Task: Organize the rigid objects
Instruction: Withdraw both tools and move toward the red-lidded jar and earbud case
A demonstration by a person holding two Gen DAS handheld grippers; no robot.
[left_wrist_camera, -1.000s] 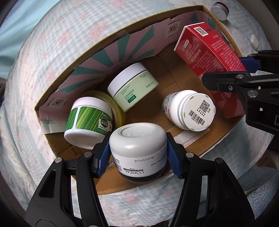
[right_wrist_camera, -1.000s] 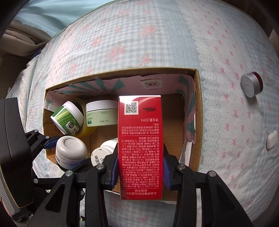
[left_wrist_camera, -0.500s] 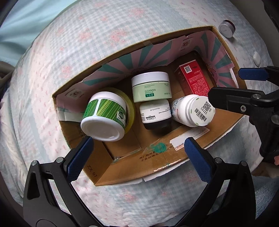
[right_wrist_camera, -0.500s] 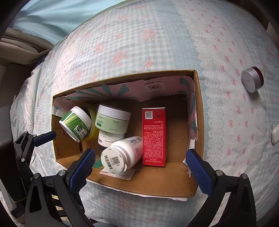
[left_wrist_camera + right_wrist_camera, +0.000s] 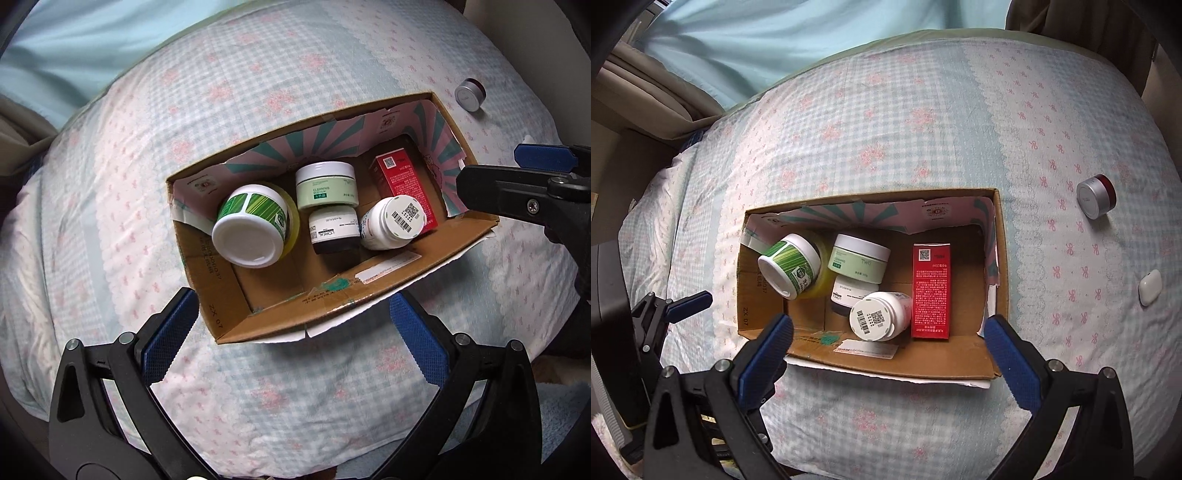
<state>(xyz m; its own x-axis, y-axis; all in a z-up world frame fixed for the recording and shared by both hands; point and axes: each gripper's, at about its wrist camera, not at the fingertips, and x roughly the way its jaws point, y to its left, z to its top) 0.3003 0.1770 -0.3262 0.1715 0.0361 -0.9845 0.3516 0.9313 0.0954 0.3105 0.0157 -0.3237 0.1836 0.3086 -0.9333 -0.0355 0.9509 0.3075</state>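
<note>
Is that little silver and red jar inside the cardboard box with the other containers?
No, the silver and red jar sits on the bedspread well outside the cardboard box, past its right wall.

Checked bedspread (image 5: pixel 886 110) carries cardboard box (image 5: pixel 995 258), silver-red jar (image 5: pixel 1095 197), white case (image 5: pixel 1149 287).

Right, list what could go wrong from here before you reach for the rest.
1. The silver-and-red jar and the small white case lie outside the cardboard box, on soft bedding; a push from the open right gripper could roll or sink them.
2. The white bottle lies on its side against the L'Oreal jar; dropped items may shift it.
3. The green-striped jar sits tilted and may tip.
</note>
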